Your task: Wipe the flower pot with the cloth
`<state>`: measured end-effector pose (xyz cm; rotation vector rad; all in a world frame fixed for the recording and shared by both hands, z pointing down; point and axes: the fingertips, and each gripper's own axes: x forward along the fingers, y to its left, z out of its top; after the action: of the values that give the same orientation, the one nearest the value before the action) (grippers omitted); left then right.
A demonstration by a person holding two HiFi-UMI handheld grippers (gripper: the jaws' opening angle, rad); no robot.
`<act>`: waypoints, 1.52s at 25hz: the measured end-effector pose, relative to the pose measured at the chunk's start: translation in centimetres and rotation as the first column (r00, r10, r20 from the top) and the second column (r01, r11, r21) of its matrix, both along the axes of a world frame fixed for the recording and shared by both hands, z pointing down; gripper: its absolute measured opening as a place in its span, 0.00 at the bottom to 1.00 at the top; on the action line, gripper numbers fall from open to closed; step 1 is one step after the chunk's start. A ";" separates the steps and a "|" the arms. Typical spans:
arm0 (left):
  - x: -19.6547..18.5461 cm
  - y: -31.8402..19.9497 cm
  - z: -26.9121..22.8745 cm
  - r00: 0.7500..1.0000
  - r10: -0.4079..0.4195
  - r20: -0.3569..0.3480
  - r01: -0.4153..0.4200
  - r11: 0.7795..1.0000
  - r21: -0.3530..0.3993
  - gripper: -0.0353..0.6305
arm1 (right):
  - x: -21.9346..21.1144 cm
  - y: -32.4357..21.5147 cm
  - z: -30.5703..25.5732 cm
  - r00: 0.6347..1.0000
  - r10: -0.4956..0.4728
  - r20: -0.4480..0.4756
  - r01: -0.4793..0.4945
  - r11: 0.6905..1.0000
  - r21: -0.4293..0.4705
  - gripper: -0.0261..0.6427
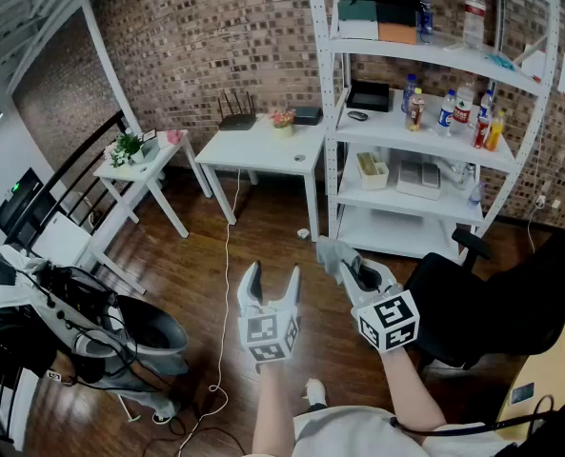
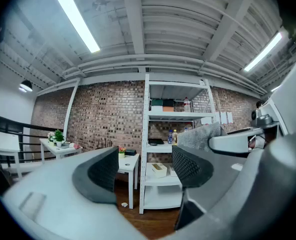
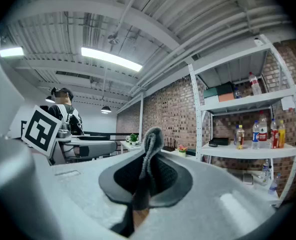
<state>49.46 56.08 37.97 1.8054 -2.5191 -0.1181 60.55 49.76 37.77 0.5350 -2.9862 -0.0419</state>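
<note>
Cloth nipped, pot far off
The right gripper (image 3: 148,178) clamps a fuzzy grey cloth (image 3: 150,149), its fold clear only in its own view; the left gripper (image 2: 145,170) holds its dimpled pads (image 2: 104,172) apart, empty. The flower pot (image 1: 282,122) sits at twelve o'clock on the white table (image 1: 253,152).

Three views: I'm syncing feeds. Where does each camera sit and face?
Head view: on the person's head, facing forward and down at floor and white shelf; forearms, left gripper, right gripper show.
Left gripper view: on that gripper, level along its parted, empty jaws toward the shelf; right gripper at right.
Right gripper view: on that gripper, along jaws shut on the grey cloth; left gripper's marker cube at left.
Shared: all see the shelf and brick wall.
</note>
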 end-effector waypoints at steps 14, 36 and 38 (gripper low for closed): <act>-14.1 -7.8 4.1 0.996 0.000 -0.093 -0.005 0.998 -0.056 0.53 | -13.2 -8.8 2.3 0.999 0.014 -0.030 -0.015 1.000 -0.027 0.04; -36.2 -31.3 4.3 0.991 -0.130 0.037 0.134 0.980 -0.147 0.51 | -37.3 -34.4 1.1 0.999 -0.043 -0.033 0.048 0.983 0.179 0.04; -38.3 -33.2 4.2 0.992 -0.120 0.042 0.124 0.983 -0.131 0.51 | -39.4 -36.3 2.2 0.999 -0.031 -0.033 0.036 0.988 0.151 0.04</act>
<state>11.12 22.90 42.20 1.6178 -2.5911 0.0766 21.20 13.46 40.02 0.4942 -2.9776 -0.2794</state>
